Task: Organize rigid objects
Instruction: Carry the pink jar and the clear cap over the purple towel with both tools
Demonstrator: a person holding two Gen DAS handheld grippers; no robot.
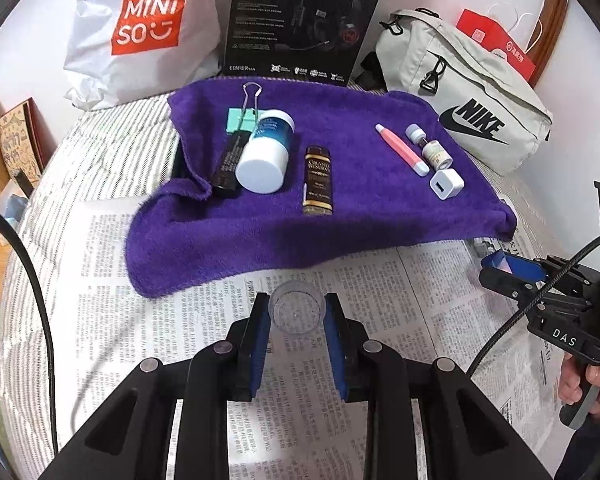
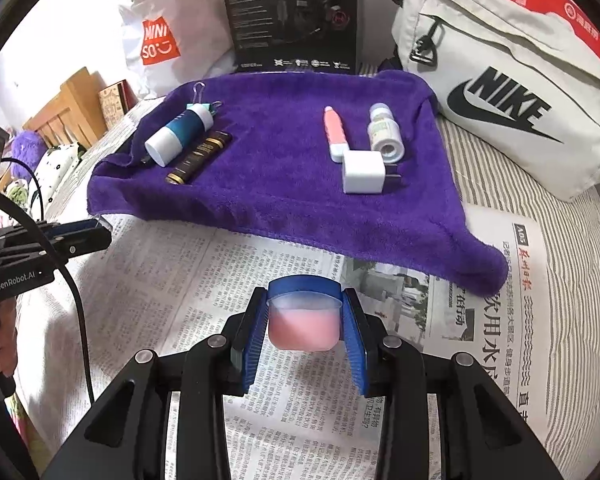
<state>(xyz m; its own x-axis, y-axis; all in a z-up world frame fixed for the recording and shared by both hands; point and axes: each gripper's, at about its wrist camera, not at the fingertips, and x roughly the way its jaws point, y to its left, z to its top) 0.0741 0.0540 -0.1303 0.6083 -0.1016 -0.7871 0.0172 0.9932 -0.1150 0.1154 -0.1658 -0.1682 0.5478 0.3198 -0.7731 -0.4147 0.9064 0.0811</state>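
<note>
Your right claw (image 2: 304, 320), clamped on the pink jar (image 2: 303, 326), sits nearer the towel's (image 2: 284, 208) right group; left claw (image 1: 296, 314) grips a clear cap (image 1: 296, 312).

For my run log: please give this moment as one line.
left gripper: shut on clear cup | right gripper: shut on pink jar | towel: items sorted

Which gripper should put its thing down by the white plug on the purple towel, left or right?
Probably the right gripper. It holds the blue-lidded pink jar, and the white plug lies nearly straight ahead on the purple towel. The left gripper, holding a small clear cap, faces the towel's middle.
</note>
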